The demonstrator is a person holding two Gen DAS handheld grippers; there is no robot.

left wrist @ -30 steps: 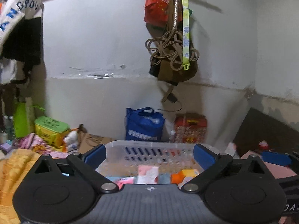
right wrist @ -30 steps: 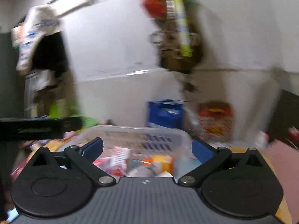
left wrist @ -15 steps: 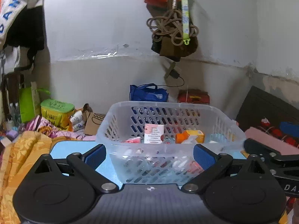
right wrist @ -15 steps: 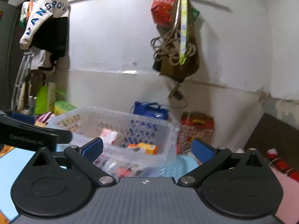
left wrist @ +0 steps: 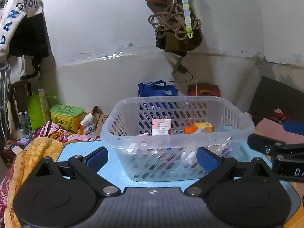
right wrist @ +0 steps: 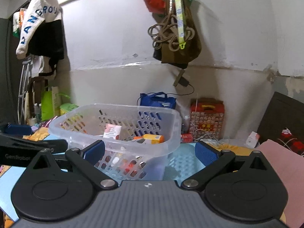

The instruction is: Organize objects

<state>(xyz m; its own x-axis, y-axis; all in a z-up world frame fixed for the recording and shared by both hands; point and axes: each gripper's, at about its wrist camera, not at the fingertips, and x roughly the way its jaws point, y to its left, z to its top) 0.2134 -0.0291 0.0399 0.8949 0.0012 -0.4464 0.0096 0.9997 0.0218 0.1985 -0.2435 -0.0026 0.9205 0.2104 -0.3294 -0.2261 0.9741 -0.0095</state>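
Note:
A clear plastic basket [left wrist: 176, 140] stands on a light blue mat [left wrist: 117, 172], straight ahead of my left gripper [left wrist: 152, 156]. It holds several small packets, among them a white-and-pink box [left wrist: 161, 127] and an orange box [left wrist: 201, 127]. The left gripper is open and empty, just short of the basket's near wall. In the right wrist view the basket [right wrist: 117, 131] sits ahead and to the left, with the same white-and-pink box [right wrist: 112, 131] and orange box [right wrist: 153, 137] inside. My right gripper [right wrist: 150, 150] is open and empty beside the basket's right corner.
A second pale blue basket or lid [right wrist: 182, 163] lies right of the clear basket. A yellow blanket [left wrist: 36, 152] is at the left, a pink cloth [right wrist: 275, 161] at the right. A blue bag [left wrist: 157, 90], red box [right wrist: 207, 117] and green tub [left wrist: 66, 114] stand along the wall.
Both grippers have drawn back and tilted so the whole basket now shows; a second ago only its rim and contents were visible. The right view has panned so the basket sits further left.

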